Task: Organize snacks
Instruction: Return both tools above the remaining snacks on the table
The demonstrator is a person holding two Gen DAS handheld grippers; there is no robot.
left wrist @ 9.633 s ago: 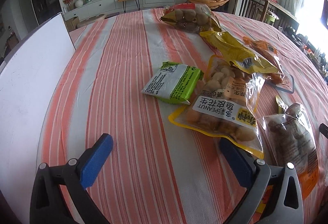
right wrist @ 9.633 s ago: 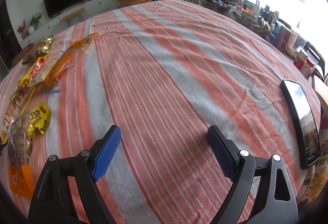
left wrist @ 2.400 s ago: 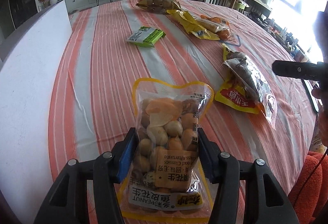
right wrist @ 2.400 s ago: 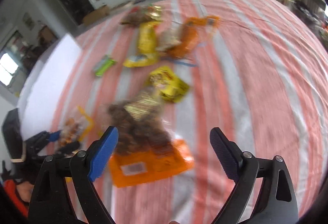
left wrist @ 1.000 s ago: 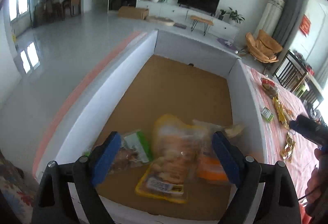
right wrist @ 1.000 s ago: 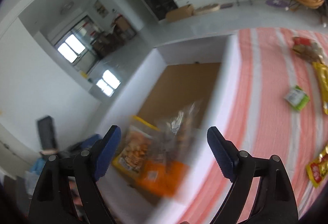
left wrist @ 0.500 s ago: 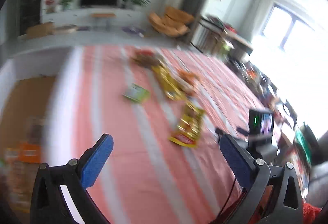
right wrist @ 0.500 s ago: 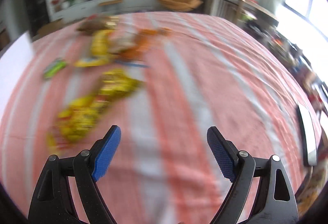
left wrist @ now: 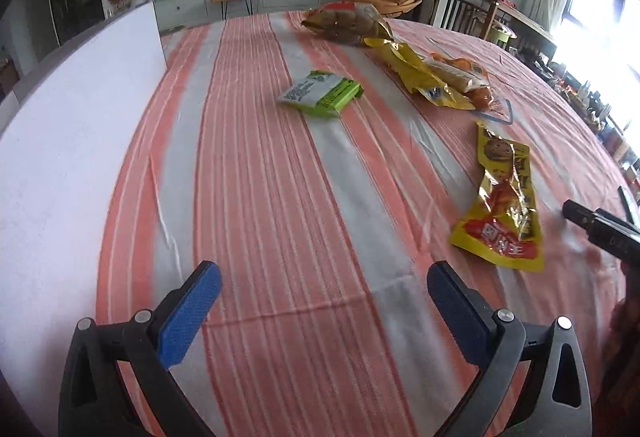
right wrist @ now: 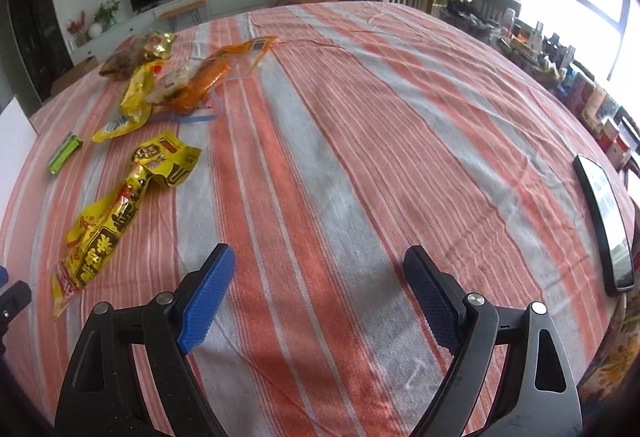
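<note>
The desk (left wrist: pixel 280 221), under an orange-and-grey striped cloth, carried every snack left to sort, with a white box wall (left wrist: pixel 72 141) along its left edge. Taking the green packet (left wrist: pixel 320 95) as the marker: a brown bag (left wrist: pixel 348 23) lay beyond it, a yellow packet (left wrist: pixel 420 77) and an orange packet (left wrist: pixel 460 75) lay to its right, and a long yellow pouch (left wrist: pixel 502 205) lay nearer the camera and further right.

The left tongs (left wrist: pixel 324 311) hung released over bare cloth, nothing between them, their jaws having just been opening. The right tongs (right wrist: pixel 320 297) stood equally wide and empty.

The step in hand looked like a return for the next pick. The long yellow pouch seemed the nearest candidate, calling for a reach across, a squeeze on its flat body, then a carry toward the box wall.
</note>
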